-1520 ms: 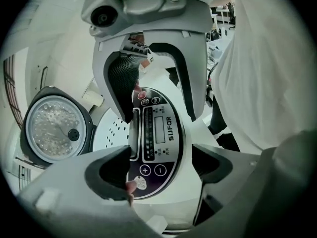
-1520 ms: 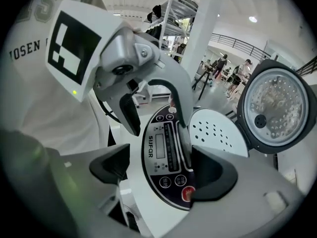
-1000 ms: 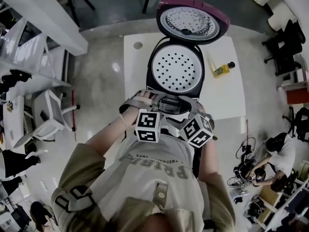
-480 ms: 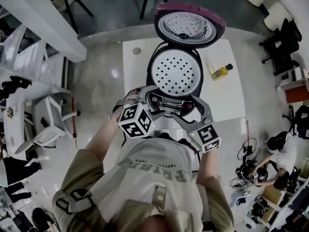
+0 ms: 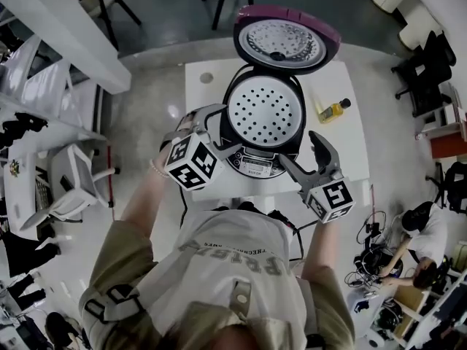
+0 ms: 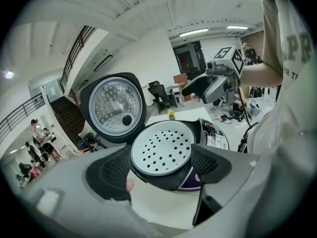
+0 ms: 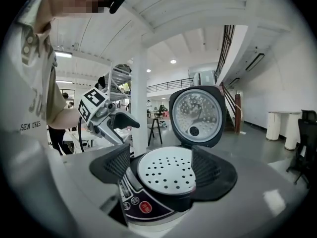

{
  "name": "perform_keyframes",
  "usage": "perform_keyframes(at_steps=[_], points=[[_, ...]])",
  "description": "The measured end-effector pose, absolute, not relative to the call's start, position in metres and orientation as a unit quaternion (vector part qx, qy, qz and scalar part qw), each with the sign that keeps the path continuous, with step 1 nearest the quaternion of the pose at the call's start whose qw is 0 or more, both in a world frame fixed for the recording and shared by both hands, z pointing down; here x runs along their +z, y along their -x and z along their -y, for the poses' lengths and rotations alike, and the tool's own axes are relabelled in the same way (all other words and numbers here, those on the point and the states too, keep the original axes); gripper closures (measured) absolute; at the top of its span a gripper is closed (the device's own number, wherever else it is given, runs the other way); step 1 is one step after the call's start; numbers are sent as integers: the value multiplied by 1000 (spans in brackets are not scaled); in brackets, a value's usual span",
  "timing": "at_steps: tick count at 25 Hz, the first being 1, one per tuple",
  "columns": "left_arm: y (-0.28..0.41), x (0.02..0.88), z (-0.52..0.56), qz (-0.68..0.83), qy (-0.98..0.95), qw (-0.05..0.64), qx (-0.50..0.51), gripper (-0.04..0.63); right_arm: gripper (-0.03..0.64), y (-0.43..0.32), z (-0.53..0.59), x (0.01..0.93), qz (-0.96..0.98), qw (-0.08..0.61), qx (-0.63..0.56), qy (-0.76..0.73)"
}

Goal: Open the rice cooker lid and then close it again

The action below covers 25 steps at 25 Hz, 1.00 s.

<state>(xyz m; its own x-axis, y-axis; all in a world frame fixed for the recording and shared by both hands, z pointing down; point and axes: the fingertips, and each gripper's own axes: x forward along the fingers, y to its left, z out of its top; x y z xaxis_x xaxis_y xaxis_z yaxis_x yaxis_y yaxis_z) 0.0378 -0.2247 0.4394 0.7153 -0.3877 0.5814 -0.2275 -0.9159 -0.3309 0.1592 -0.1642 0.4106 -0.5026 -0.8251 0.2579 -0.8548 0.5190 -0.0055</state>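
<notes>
**Both grippers raised and spread; lid stands open**

Since a second ago, the left gripper (image 5: 210,131) and right gripper (image 5: 303,154) have risen from the front panel to flank the rice cooker (image 5: 264,122) on the white table (image 5: 343,148). Both sets of jaws gape, holding nothing. Opening looks done. Next I must reach the upright lid (image 5: 286,41) and push it down.

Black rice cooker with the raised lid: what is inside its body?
A round white tray with many small holes covers the whole opening of the black rice cooker. Anything under this tray is hidden.
</notes>
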Motion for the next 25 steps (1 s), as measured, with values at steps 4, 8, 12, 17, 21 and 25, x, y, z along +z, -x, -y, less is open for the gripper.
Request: perform_keyframes(at_steps=[4, 8, 12, 17, 21, 25], points=[[-39, 427, 248, -188, 916, 128, -329, 201, 242, -177, 179, 398, 861, 110, 51, -494], [-41, 416, 266, -206, 914, 132, -322, 201, 242, -191, 191, 388, 860, 113, 40, -497], [-41, 408, 291, -228, 903, 153, -330, 201, 242, -199, 209, 378, 863, 102, 34, -494], [-42, 394, 315, -242, 904, 148, -321, 201, 242, -210, 230, 369, 863, 94, 33, -495], [-43, 377, 337, -258, 903, 149, -309, 201, 242, -221, 250, 357, 861, 86, 27, -501], [-43, 366, 357, -269, 899, 156, -308, 201, 242, -235, 269, 344, 858, 73, 24, -509]])
